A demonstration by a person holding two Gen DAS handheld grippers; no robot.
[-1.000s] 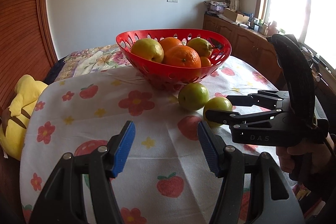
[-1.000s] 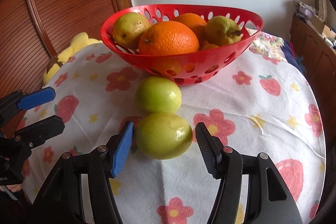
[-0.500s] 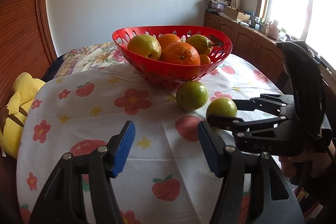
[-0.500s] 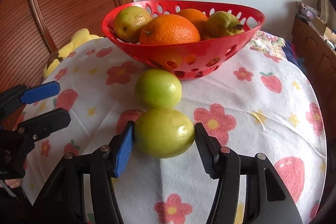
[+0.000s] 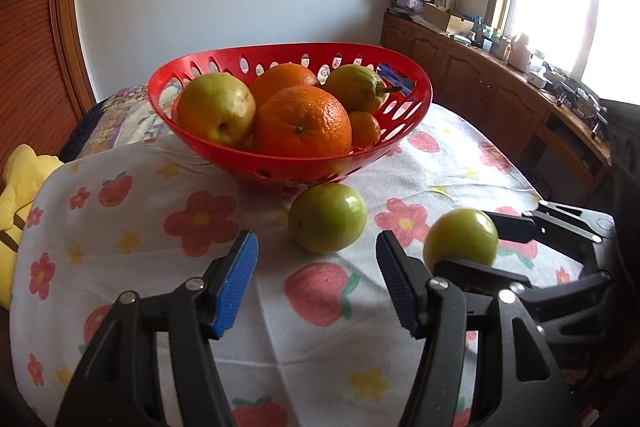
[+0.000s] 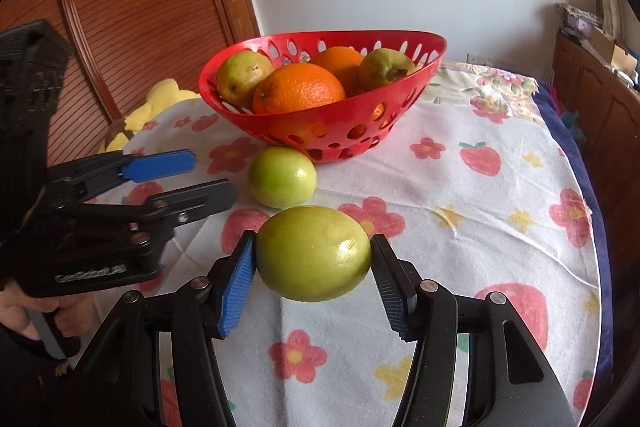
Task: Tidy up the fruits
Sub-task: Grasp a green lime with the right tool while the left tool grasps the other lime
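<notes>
A red perforated basket (image 5: 288, 167) (image 6: 340, 131) holds oranges (image 5: 303, 123) and yellow-green pears (image 5: 216, 109) on the floral tablecloth. Just in front of it lies a loose green fruit (image 5: 328, 217) (image 6: 282, 175). My left gripper (image 5: 316, 247) (image 6: 212, 174) is open, with its blue pads just short of that fruit on either side and nothing between them. A second green fruit (image 6: 313, 253) (image 5: 460, 239) sits in my right gripper (image 6: 314, 251), which is shut on it with both pads pressing its sides. It seems slightly off the cloth.
The round table (image 6: 500, 219) carries a white cloth printed with flowers and strawberries. A yellow plush toy (image 5: 24, 183) lies at the left edge, next to a wooden panel. Wooden cabinets (image 5: 480, 79) run under the bright window on the right. A hand (image 6: 36, 311) holds the left gripper.
The right jaws closed onto the nearer green fruit. My left gripper moved forward toward the basket, and the loose green fruit now lies close ahead of its fingers.
</notes>
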